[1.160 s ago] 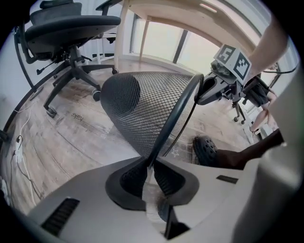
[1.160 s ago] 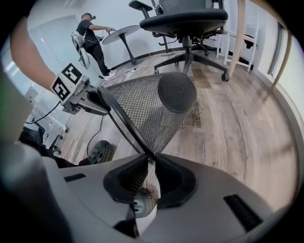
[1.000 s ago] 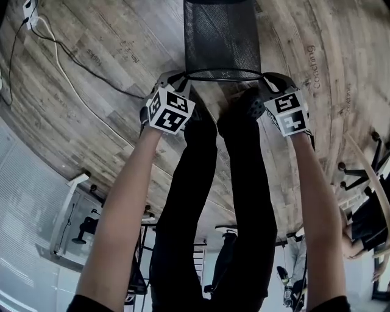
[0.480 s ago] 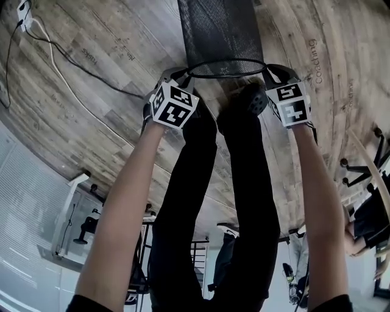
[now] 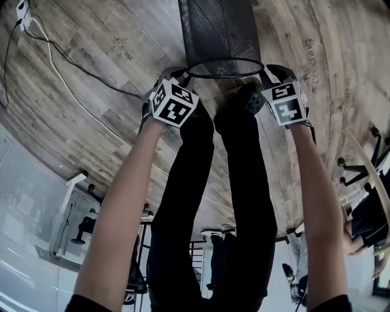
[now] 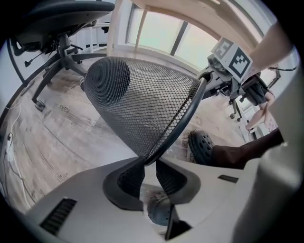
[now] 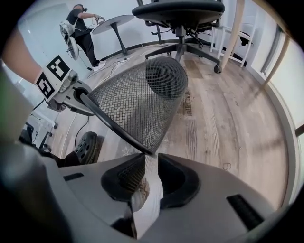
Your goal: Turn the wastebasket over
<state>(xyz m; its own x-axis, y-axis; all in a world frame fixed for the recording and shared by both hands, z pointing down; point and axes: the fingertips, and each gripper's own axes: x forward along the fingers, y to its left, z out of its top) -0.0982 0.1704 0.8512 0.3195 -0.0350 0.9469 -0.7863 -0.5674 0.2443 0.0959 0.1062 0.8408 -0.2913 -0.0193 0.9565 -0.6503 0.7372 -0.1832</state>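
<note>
The black mesh wastebasket (image 5: 219, 30) hangs tilted over the wood floor, its open rim (image 5: 224, 67) towards me and its closed base pointing away. My left gripper (image 5: 183, 77) is at the rim's left side. In the left gripper view the rim runs in between the pads of the left gripper (image 6: 148, 166), which still touch the wastebasket (image 6: 137, 104) though the jaws have just been opening. My right gripper (image 5: 266, 72) is at the rim's right side. Its jaws have also just been opening, and the right gripper (image 7: 148, 161) now stands apart around the rim of the wastebasket (image 7: 137, 104).
My dark shoe (image 5: 250, 100) stands just below the rim. A white cable (image 5: 61, 67) runs across the floor at the left. An office chair (image 7: 180, 14) stands beyond the basket, with a round table (image 7: 111, 21) and another person further off.
The basket's rim has shifted slightly up the picture and the body has swung a little. Both grippers have stayed at the rim's two sides.
</note>
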